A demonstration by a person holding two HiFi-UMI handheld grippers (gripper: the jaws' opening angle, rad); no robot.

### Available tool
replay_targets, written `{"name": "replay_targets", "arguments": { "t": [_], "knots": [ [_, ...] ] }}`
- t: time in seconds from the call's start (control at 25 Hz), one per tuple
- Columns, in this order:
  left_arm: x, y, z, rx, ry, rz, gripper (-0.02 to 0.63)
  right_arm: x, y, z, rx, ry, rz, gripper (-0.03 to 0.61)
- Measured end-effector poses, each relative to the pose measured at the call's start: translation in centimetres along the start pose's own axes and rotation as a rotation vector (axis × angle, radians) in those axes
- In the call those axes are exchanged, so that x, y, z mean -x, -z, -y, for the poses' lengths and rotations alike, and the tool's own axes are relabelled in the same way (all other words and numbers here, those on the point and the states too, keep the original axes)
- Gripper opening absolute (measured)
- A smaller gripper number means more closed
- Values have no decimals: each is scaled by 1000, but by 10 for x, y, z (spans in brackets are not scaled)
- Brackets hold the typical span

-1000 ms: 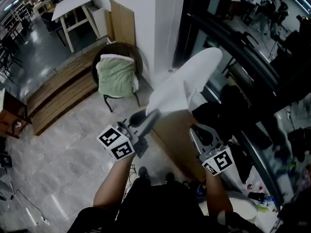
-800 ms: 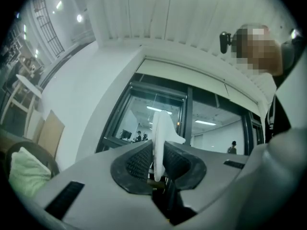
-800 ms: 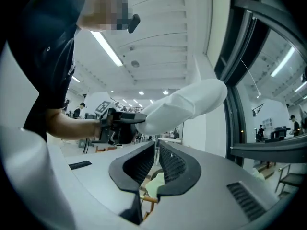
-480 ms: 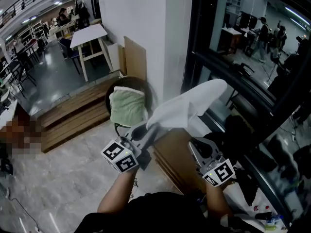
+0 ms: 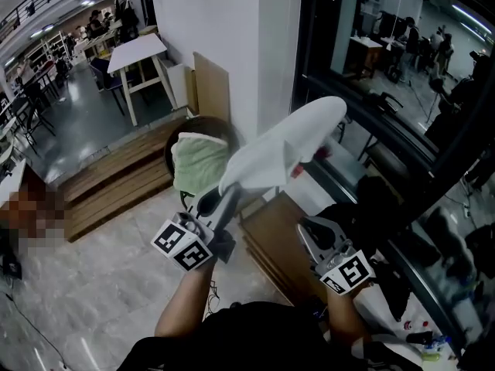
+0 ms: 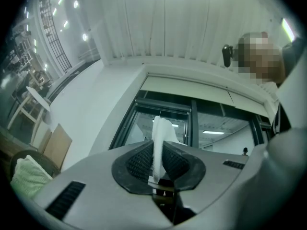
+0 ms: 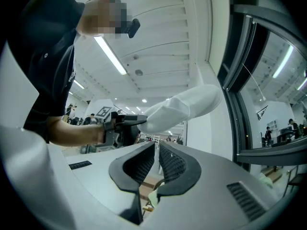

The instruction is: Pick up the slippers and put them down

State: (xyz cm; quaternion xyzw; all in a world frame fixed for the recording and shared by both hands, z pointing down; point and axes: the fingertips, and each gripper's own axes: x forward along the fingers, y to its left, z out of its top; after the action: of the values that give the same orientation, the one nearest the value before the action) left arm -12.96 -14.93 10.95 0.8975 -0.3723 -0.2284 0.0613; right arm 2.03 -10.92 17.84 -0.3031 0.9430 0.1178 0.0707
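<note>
Lifted since a second ago: now holds the white slipper [image 5: 286,149] higher, up against the white pillar [image 5: 232,37] and the window frame. Carries it in the air, well above the floor [image 5: 100,284], slanting up and to the right from the left gripper [image 5: 216,205]. Clamps firmly there; in the left gripper view, both pads press on a thin white edge of the slipper. Holds the right gripper [image 5: 313,230] off to the side, apart from the slipper, jaws drawn almost together with nothing between.

Looks light and soft, probably thin cloth with a flexible sole; stays rather straight and does not droop much. Better to take by the heel edge or the sole rim, as now. Needs no strong squeeze, but could swing or slip out if pinched only on loose cloth.

Cannot find a second slipper in any view. Cannot make out the toe opening or the sole pattern. Hard to read also the dark glass area [image 5: 402,130] at right, full of reflections.
</note>
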Motion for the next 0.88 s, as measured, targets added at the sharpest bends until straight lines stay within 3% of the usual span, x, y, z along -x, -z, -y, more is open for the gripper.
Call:
{"name": "replay_targets", "arguments": {
  "t": [0.28, 0.52, 0.68, 0.88],
  "knots": [
    [-2, 23, -3, 47, -3, -41, 51, 7, 13, 1, -34, 18, -23, 40],
    [8, 76, -19, 168, -43, -130, 51, 18, 39, 1, -100, 53, -75, 38],
    [13, 132, -43, 254, -83, -198, 51, 26, 76, 15, -152, 94, -129, 38],
    [37, 244, -61, 403, -159, -340, 51, 55, 151, 14, -277, 149, -240, 38]
  ]
}}
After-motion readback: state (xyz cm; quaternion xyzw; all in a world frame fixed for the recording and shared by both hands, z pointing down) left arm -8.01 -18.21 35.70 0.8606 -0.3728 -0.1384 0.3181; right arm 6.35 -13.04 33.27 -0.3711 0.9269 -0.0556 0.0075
